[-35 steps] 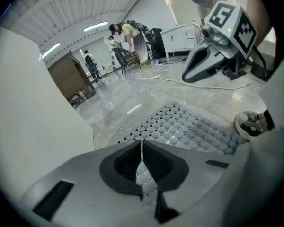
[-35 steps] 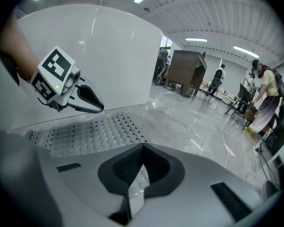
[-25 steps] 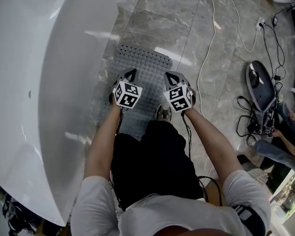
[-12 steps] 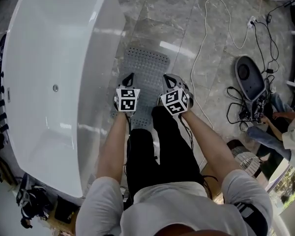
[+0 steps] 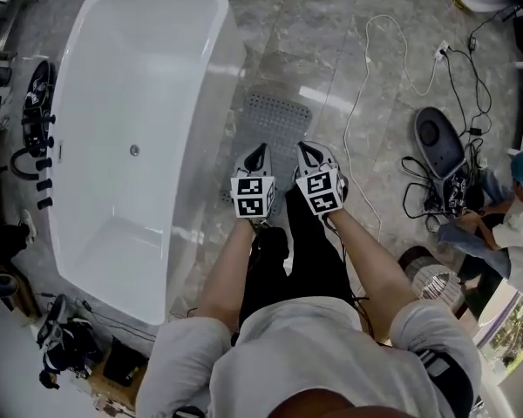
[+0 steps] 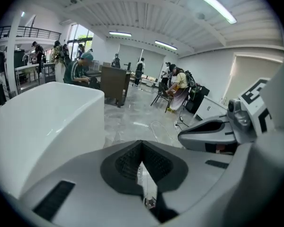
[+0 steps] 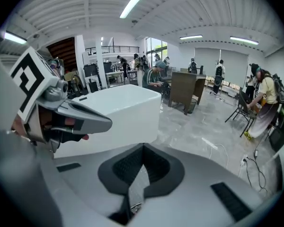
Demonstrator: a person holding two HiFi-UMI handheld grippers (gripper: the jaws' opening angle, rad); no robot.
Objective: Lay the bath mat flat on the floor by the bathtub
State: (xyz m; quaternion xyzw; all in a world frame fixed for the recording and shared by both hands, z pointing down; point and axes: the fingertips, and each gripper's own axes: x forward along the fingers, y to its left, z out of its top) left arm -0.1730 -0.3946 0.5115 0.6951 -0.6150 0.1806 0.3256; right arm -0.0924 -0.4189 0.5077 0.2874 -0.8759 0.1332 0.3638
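The white bathtub (image 5: 139, 146) is seen at the left, the grey bath mat (image 5: 277, 122) is laid flat on the floor (image 5: 331, 42) just beside it, and over the mat's near end the left gripper (image 5: 260, 151) and right gripper (image 5: 307, 150) are held closed, empty.

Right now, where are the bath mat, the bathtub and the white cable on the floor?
bath mat (image 5: 275, 122): head view, its studded middle.
bathtub (image 5: 139, 85): head view, bare inner basin.
white cable (image 5: 385, 17): head view, top of its loop.
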